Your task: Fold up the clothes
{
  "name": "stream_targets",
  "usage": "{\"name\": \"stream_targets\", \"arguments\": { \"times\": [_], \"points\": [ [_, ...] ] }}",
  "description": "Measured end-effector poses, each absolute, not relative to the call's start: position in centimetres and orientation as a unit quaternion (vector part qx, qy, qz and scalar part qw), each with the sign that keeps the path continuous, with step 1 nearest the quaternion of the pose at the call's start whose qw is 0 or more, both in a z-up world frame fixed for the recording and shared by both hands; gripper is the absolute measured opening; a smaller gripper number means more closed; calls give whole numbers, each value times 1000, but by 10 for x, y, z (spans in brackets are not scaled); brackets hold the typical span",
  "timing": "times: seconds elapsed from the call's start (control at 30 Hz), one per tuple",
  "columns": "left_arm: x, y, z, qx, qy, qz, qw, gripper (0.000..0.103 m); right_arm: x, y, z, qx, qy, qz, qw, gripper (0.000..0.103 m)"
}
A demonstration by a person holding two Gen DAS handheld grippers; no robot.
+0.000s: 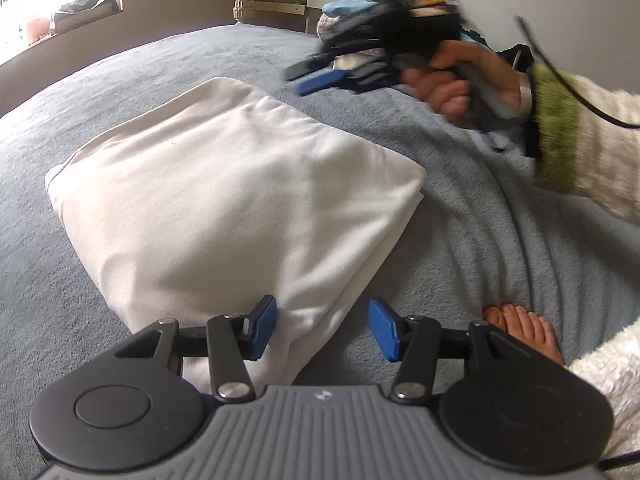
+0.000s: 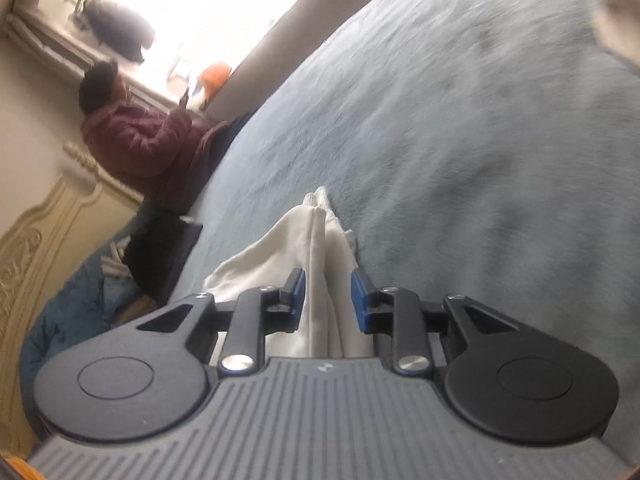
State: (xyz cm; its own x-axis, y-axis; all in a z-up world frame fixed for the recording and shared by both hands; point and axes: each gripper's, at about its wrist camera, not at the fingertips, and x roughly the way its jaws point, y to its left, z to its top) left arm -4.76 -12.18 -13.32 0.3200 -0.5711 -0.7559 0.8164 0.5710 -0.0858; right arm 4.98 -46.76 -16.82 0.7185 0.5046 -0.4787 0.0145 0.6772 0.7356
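Note:
A folded white garment [image 1: 224, 184] lies flat on the grey-blue blanket [image 1: 460, 208]. My left gripper [image 1: 322, 332] is open just above its near corner, one pad over the cloth and the other over the blanket. At the far right a hand holds my right gripper [image 1: 304, 80], blurred, pointing left above the bed past the garment's far corner. In the right wrist view, a bunched strip of white cloth [image 2: 316, 240] runs between the pads of the right gripper [image 2: 328, 300]. The jaws stand apart and do not press on it.
A pile of mixed clothes [image 1: 352, 8] sits at the bed's far edge before a pale desk [image 1: 280, 4]. A bare foot [image 1: 520, 328] rests on the blanket at lower right. A person in a maroon jacket [image 2: 148, 144] sits by the window.

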Motion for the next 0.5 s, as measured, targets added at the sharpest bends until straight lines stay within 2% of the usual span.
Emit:
{"name": "stream_targets", "arguments": {
  "times": [0.2, 0.4, 0.5],
  "points": [
    [-53, -122, -131, 182, 371, -434, 800, 53, -40, -459, -155, 366, 362, 116, 849, 28],
    [-82, -132, -136, 313, 296, -407, 805, 50, -88, -437, -165, 369, 383, 88, 842, 29],
    [-91, -130, -136, 340, 279, -403, 803, 46, -92, -428, -169, 369, 389, 83, 840, 29]
  ]
}}
